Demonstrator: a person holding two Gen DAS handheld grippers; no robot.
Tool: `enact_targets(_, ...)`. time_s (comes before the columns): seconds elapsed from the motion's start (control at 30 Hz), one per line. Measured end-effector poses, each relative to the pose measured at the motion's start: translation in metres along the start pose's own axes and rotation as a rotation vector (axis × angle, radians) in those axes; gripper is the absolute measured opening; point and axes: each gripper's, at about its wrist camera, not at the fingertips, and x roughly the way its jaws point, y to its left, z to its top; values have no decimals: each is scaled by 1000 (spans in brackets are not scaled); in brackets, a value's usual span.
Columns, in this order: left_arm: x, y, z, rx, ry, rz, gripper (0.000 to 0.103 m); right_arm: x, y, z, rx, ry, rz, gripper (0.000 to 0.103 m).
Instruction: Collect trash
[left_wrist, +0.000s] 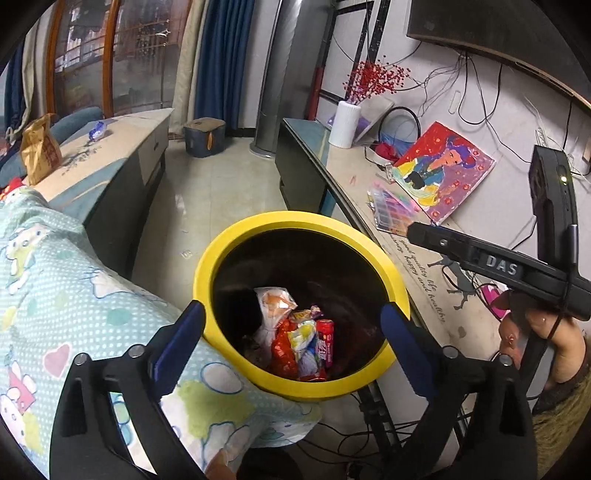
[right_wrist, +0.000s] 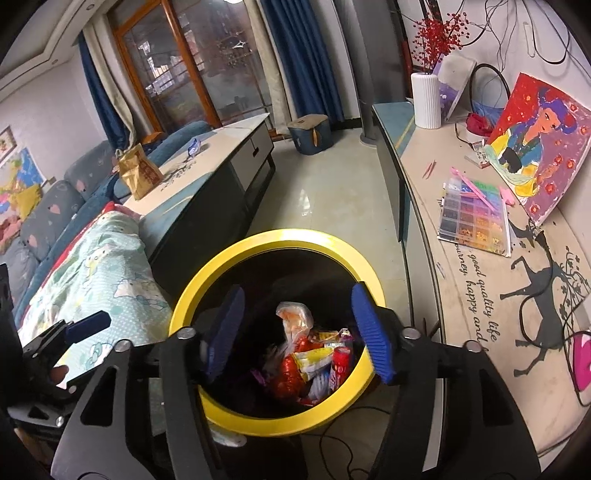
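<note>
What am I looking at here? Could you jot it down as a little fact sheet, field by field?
Bin: yellow-rimmed trash bin, dark inside, on the floor
Contents: wrappers and a small red can at the bottom
Left gripper: open, empty, above the bin
Right gripper: open, empty, above the bin
Still out: brown paper bag on the coffee table

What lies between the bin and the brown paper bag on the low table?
In the right wrist view, the patterned blanket lies between the bin and the bag, then the table top.
</note>
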Motion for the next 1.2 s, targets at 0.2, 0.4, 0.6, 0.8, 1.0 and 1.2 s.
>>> enact_targets(0.2, -24, 10, -2, -16, -30, 52, 97, -20, 11, -1, -35, -41, -4, 73)
enact_targets(0.4, -52, 26, -5, -69, -69, 105, 97, -44, 21, -6, -46, -97, 17, 89)
enact_targets(0.6, -85, 47, -13, -118, -120, 174, 97, -66, 43, -17, -102, -161, 35, 92)
enact_targets(0.8, -118, 65, -27, -171, -169, 241, 97, -75, 67, -28, -130, -187, 71, 92)
enact_targets(1.0, -148, 74, -44, -193, -232, 300, 97, -83, 92, -42, -178, -227, 96, 92)
enact_targets(1.2, -171, 75, -61, -176, -293, 357, 97, -90, 118, -62, -218, -291, 113, 92)
